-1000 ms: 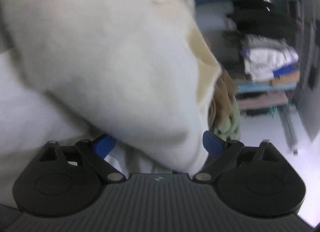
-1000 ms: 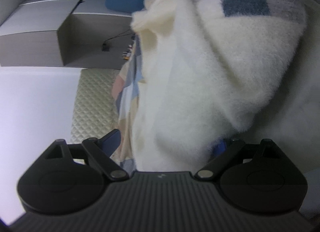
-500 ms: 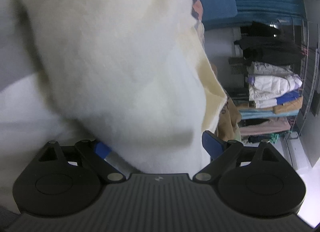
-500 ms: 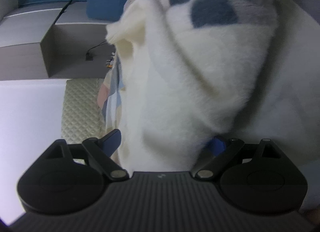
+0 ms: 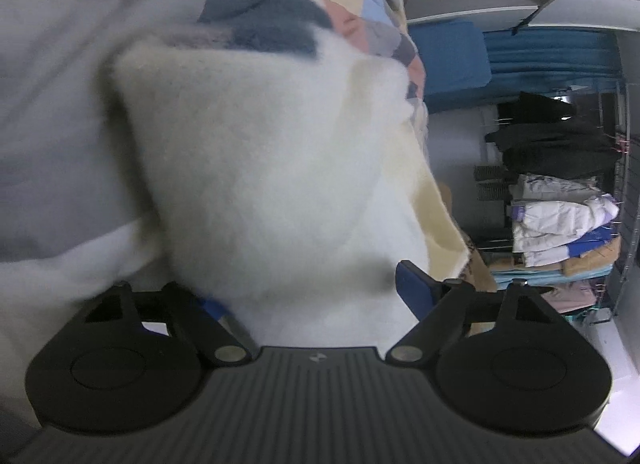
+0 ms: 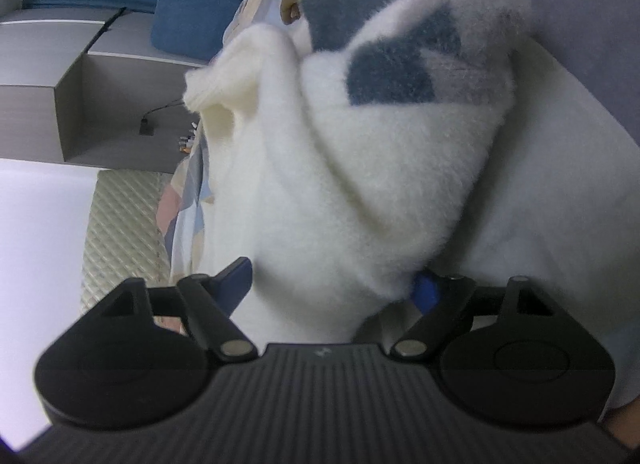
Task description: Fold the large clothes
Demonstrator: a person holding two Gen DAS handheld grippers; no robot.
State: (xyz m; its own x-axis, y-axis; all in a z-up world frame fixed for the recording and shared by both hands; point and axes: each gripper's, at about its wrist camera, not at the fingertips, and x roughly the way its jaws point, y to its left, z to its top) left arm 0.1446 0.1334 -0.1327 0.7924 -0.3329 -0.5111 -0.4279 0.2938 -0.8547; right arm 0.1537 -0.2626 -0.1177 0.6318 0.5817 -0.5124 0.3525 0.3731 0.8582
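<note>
A: The left gripper and the right gripper are each closing in on a thick bunch of the fluffy cream sweater, which is sitting between both pairs of blue pads. Are they clamping yet?

B: I am not managing to tell; fleece is covering the pad faces. Keep squeezing evenly, both edges level. The sweater's hem and the surface underneath are staying hidden.
</note>
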